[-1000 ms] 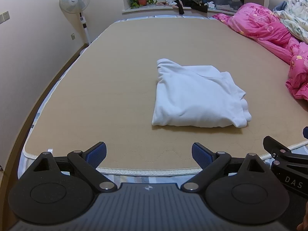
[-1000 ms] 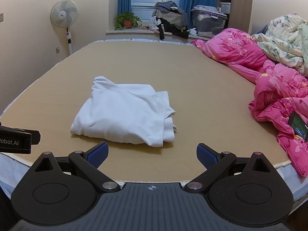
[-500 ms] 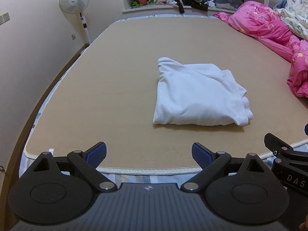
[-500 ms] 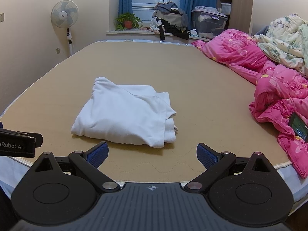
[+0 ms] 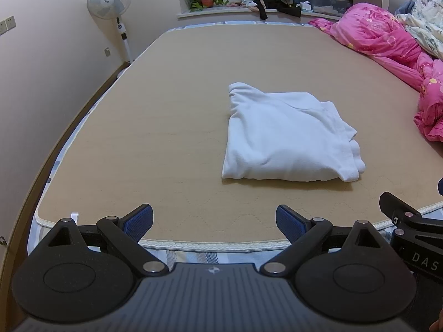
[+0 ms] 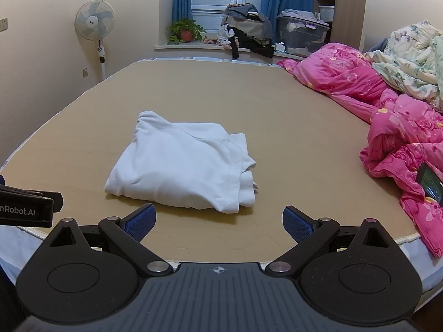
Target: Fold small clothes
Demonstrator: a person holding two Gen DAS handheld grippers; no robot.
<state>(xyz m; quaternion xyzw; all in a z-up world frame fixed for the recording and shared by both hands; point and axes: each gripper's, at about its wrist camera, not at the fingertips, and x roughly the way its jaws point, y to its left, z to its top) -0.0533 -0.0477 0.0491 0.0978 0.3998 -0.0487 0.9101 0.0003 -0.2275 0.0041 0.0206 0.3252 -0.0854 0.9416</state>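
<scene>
Even, soft indoor light; faint shadow under white garment [image 5: 288,135]; sharp focus; strong fisheye bending, dark vignette at corners.

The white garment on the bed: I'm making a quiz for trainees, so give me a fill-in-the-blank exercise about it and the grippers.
1. The folded white garment lies on the ____ mattress pad.
2. The left gripper and the right gripper both have their jaws ____.
3. To the right of the garment lies a bunched ____ quilt.
4. Neither gripper ____ the garment.

Missing words: tan; open; pink; touches
</scene>
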